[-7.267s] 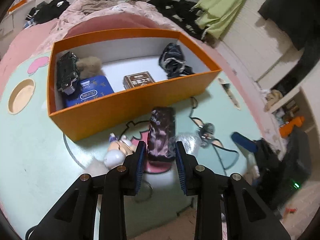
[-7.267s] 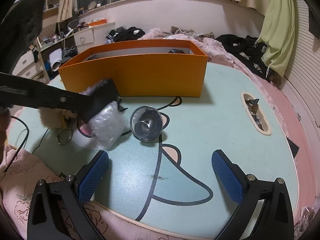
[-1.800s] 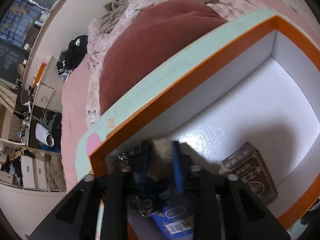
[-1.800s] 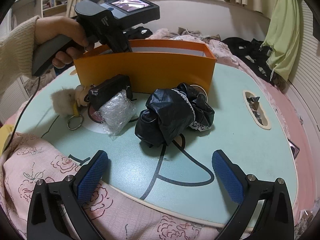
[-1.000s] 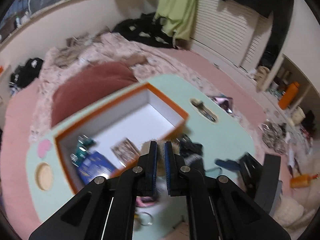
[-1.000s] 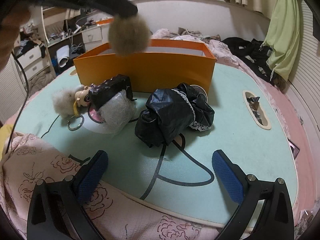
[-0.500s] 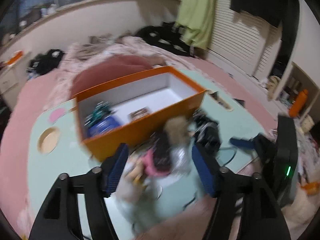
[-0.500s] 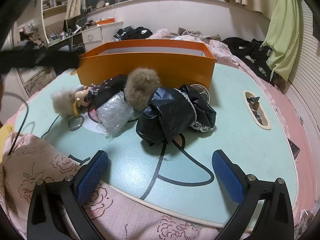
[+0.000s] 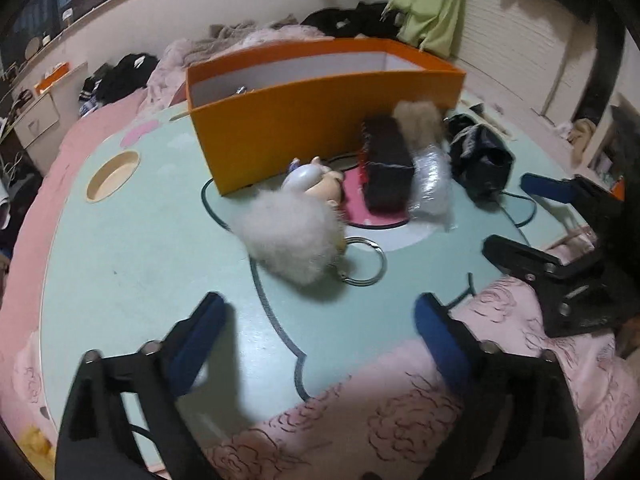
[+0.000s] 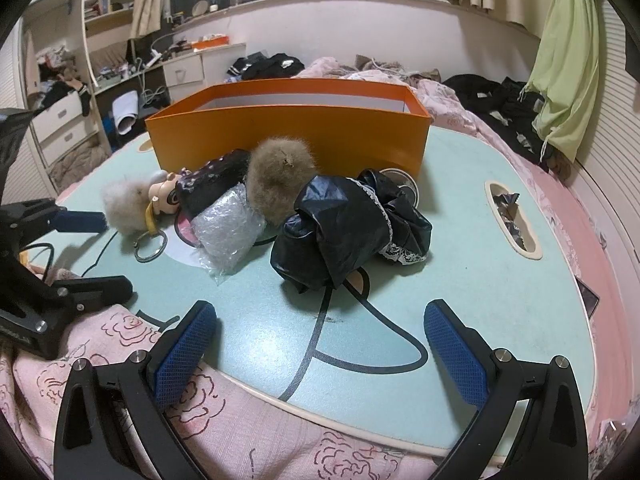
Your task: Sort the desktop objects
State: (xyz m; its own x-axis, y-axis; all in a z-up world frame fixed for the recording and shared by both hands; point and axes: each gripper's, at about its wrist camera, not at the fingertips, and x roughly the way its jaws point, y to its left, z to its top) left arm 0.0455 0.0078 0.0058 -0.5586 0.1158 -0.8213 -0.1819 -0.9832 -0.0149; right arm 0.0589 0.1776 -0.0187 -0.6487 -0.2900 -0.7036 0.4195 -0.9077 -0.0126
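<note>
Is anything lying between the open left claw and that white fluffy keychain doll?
Nothing visible does: only bare mint tabletop separates the left gripper from the white fluffy keychain doll, and its metal key ring lies on the near side.

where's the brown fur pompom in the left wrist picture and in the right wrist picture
Left wrist: the brown fur pompom sits right of centre, upper half, behind the dark pouch.
Right wrist: it sits just left of centre, beside the black lace-trimmed fabric.
Shared landmark: the orange box, directly behind it in both.
</note>
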